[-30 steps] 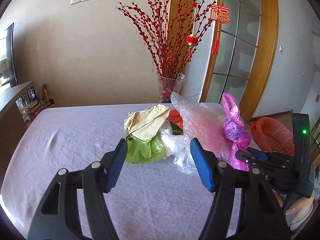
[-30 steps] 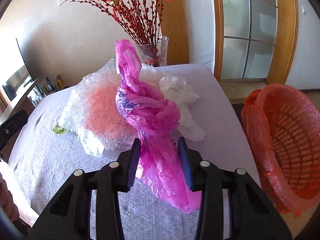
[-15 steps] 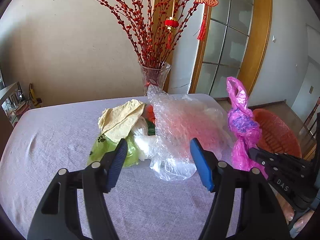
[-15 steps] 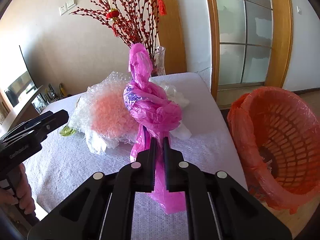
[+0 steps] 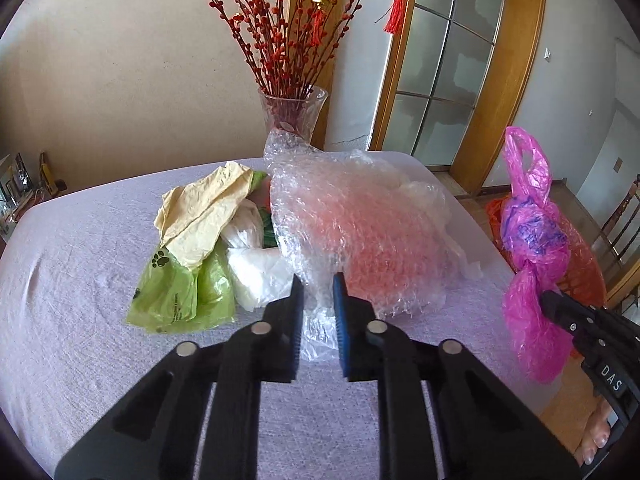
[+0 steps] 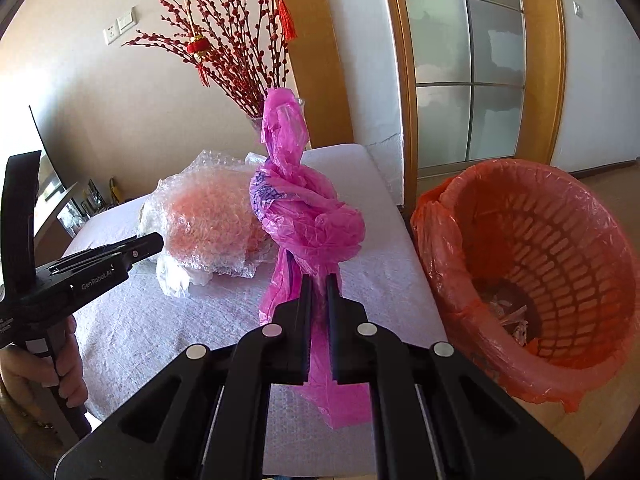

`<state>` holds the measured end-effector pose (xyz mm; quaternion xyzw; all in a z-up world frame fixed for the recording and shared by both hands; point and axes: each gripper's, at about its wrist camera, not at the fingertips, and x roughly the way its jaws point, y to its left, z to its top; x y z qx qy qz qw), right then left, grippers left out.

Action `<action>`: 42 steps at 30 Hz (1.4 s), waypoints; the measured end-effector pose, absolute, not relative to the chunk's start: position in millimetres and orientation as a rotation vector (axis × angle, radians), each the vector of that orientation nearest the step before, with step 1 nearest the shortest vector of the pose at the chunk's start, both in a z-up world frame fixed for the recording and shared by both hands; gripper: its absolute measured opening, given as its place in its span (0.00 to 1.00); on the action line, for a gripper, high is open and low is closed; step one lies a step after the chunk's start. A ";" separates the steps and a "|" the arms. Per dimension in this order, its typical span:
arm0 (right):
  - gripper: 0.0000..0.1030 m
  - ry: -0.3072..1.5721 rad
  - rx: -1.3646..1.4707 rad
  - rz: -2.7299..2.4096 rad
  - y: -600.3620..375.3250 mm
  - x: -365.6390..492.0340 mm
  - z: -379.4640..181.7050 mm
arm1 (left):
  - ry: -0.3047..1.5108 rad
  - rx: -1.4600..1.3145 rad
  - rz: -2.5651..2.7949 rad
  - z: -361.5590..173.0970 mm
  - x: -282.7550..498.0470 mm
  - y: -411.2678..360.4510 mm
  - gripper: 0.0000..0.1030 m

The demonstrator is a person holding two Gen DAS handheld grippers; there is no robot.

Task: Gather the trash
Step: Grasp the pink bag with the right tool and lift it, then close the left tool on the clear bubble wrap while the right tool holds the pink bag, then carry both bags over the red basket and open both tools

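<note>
Right gripper clamped on pink bag, bag lifted off table, knot just ahead of fingertips, tail hanging below. Red basket right of it, beside table edge. Left gripper nearly closed, pinching edge of bubble wrap. Green bag and yellow bag front-left of it.

glass vase of red berry branches, perhaps artificial, at the table back edge
</note>
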<state>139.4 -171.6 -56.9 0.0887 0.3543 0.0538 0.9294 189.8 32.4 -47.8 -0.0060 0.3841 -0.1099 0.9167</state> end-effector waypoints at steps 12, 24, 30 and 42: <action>0.07 0.696 0.188 0.112 -175.4 129.2 -47.2 | 0.636 -0.003 -0.275 -8.2 146.0 41.3 0.05; 0.07 0.654 0.191 0.097 -186.0 116.3 -31.8 | 0.530 -0.004 -0.338 27.8 106.2 38.8 0.05; 0.07 0.634 0.201 0.061 -200.9 109.7 -25.1 | 0.501 0.002 -0.379 40.5 99.0 24.6 0.05; 0.07 0.590 0.239 -0.061 -251.6 95.7 -12.7 | 0.448 0.031 -0.491 65.9 92.4 -31.8 0.05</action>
